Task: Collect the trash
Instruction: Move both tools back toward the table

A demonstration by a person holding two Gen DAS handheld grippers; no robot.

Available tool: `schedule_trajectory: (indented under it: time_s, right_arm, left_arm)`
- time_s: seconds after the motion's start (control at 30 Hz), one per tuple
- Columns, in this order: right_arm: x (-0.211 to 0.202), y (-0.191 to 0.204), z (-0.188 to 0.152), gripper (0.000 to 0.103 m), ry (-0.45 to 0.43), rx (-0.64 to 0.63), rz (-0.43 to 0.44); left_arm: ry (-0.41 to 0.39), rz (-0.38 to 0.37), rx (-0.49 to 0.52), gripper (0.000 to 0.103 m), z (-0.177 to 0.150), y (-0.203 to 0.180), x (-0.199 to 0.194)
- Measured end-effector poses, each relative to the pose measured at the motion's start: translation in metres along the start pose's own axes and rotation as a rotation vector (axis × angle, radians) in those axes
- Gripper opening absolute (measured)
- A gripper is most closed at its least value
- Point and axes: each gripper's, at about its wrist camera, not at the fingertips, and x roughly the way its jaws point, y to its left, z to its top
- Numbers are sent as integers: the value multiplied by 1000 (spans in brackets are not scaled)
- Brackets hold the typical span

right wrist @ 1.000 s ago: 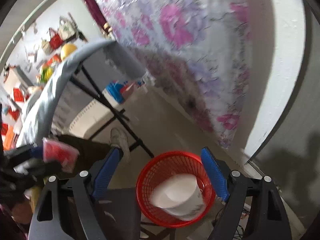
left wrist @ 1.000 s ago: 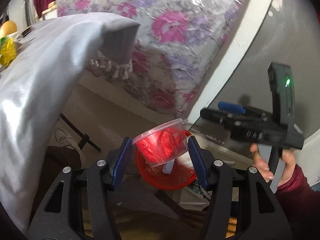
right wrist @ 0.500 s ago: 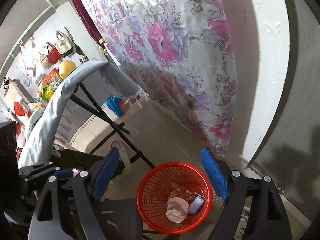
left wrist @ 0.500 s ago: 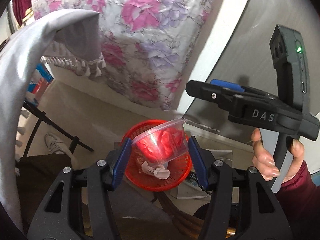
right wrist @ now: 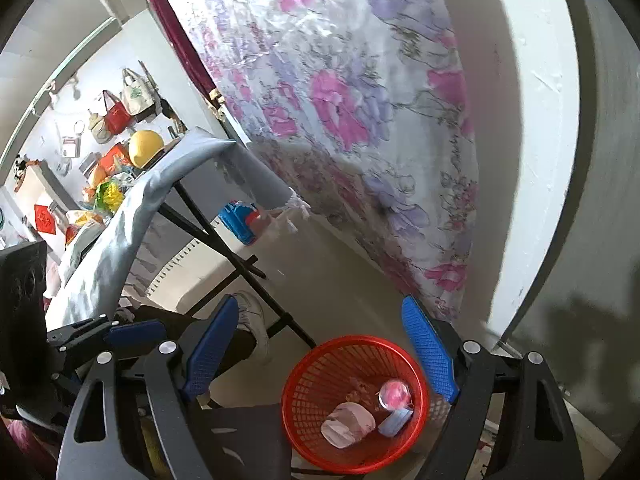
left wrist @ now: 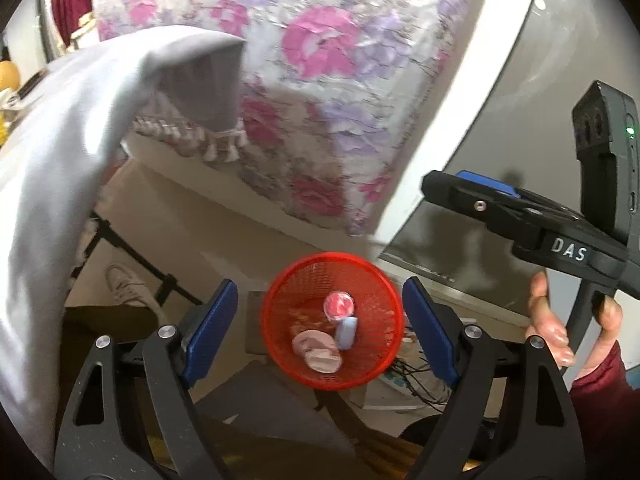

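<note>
A red mesh basket (left wrist: 280,344) stands on the floor below both grippers. In it lie a clear plastic cup with red wrapping (left wrist: 339,305), a blue face mask (left wrist: 346,332) and a pale crumpled mask (left wrist: 316,354). My left gripper (left wrist: 318,292) hangs above the basket; its jaws are opening with nothing between them. My right gripper (right wrist: 320,304) is open and empty, also over the basket (right wrist: 304,368), where the cup (right wrist: 395,394) rests. A hand (left wrist: 552,332) holds the right gripper (left wrist: 444,184) at the right of the left wrist view.
A folding table under a grey cloth (left wrist: 60,168) stands left, its black legs (right wrist: 240,260) crossing toward the basket. A floral-covered mattress (left wrist: 340,80) leans on the wall behind. A shoe (left wrist: 128,284) and a trouser leg are near the basket. Cables (left wrist: 420,376) lie beside it.
The left gripper's jaws have spread and let go of the cup, which has dropped into the red basket. The right gripper stays open over the basket.
</note>
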Motion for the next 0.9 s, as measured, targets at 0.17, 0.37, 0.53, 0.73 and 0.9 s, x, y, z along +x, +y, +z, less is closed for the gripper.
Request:
schedule_trajectory:
  time_s: [0.17,0.37,0.53,0.73,0.9]
  right_arm:
    - [-3,10,2,83,-8,-20,29]
    - [-4,33,2,83,2,-60,53]
    - [-7,67,8,83,1,-119,95]
    - [-10,120,16,87,-8,-207,164]
    - [-5,173,19,87,10,-283,238]
  left_arm:
    - [-45,47,-51,83,-6,19,-20]
    - [-138,81,-118,83,-13,43,-56]
    - [-226,148,-178,87,-28,70,-93]
    - [-322,234,-311,89,-56,125,-145]
    - [-383,315,-455,90,-93,183,-189]
